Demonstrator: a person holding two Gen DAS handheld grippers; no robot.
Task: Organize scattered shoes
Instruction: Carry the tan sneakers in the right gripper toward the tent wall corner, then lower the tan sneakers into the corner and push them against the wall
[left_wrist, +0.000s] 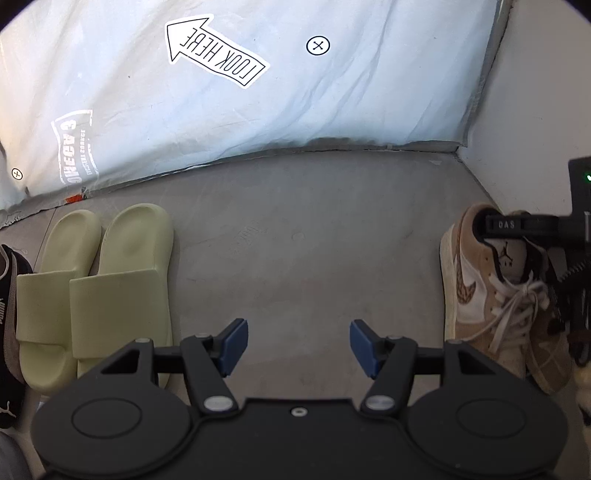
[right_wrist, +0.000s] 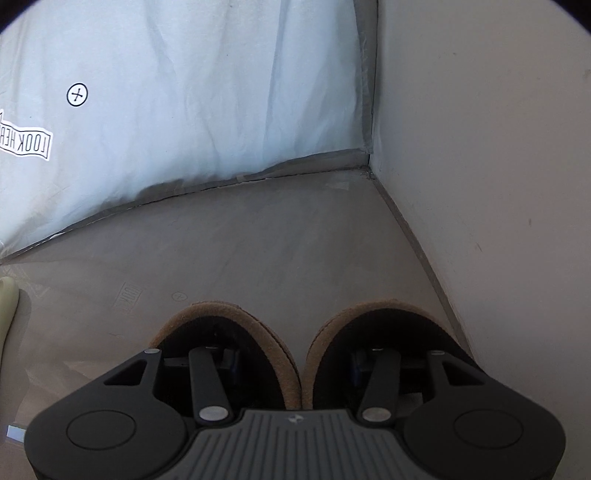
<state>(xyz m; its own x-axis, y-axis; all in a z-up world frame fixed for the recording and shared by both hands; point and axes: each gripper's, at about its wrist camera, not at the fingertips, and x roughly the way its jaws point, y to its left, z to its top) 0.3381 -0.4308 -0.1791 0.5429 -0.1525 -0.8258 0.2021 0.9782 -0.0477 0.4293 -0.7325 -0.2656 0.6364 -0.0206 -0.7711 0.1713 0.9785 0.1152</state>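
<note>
The right gripper (right_wrist: 295, 363), one finger inside each heel of the tan sneakers (right_wrist: 388, 325), pinches them together, to be set beside the green slides (left_wrist: 122, 295); the left gripper (left_wrist: 298, 349) is spread and empty.

In front of me a pale sheet (left_wrist: 258, 110) covers the far wall, wrinkled, with grey tape along its lower edge. On it I see an arrow sticker (left_wrist: 216, 51) with the words LOOK HERE, upside down, and beside it a small round mark with a cross (left_wrist: 318, 45). A faded stamp (left_wrist: 74, 147) sits lower left. The grey floor (left_wrist: 295, 240) meets a plain white wall (right_wrist: 480, 147) on my right
</note>
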